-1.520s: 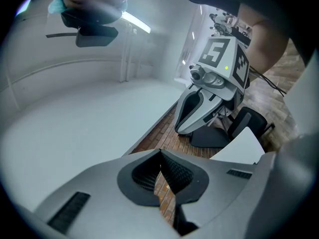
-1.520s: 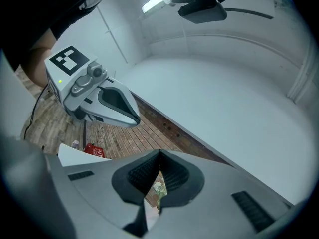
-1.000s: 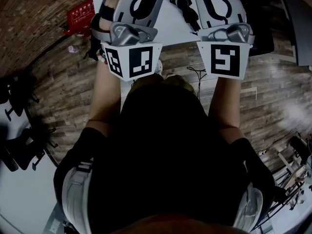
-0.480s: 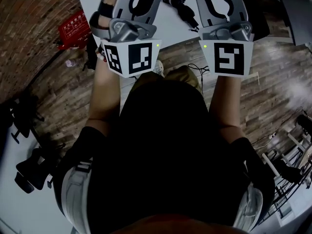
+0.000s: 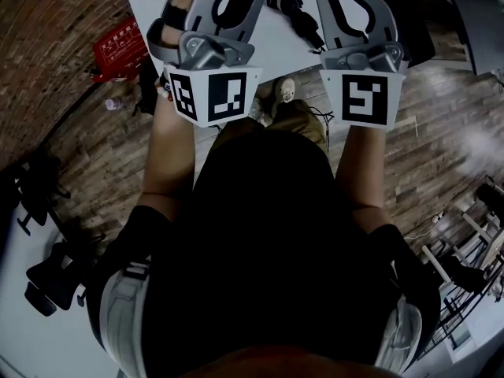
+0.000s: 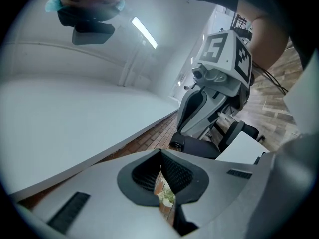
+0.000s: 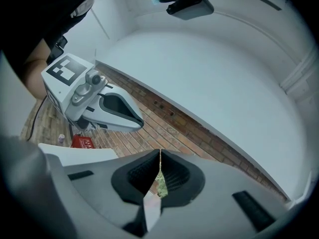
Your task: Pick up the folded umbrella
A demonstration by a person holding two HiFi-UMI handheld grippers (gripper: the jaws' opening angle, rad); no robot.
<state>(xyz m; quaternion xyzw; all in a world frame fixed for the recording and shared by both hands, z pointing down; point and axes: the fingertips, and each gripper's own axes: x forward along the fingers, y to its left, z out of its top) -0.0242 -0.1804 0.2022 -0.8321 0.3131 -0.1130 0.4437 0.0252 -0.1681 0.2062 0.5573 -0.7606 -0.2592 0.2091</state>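
Black, the folded umbrella (image 5: 293, 8) lies on the white counter (image 5: 272, 46), a little in from its near edge, with nothing touching it; in the head view it shows in the gap between the two raised tongs. The left tongs (image 6: 160, 156) are closed, tips together, with nothing held between them; the right tongs (image 7: 160, 156) are closed too, and empty. Beside the counter's near left corner a red box (image 5: 118, 47) sits on the wooden floor (image 5: 441, 156).
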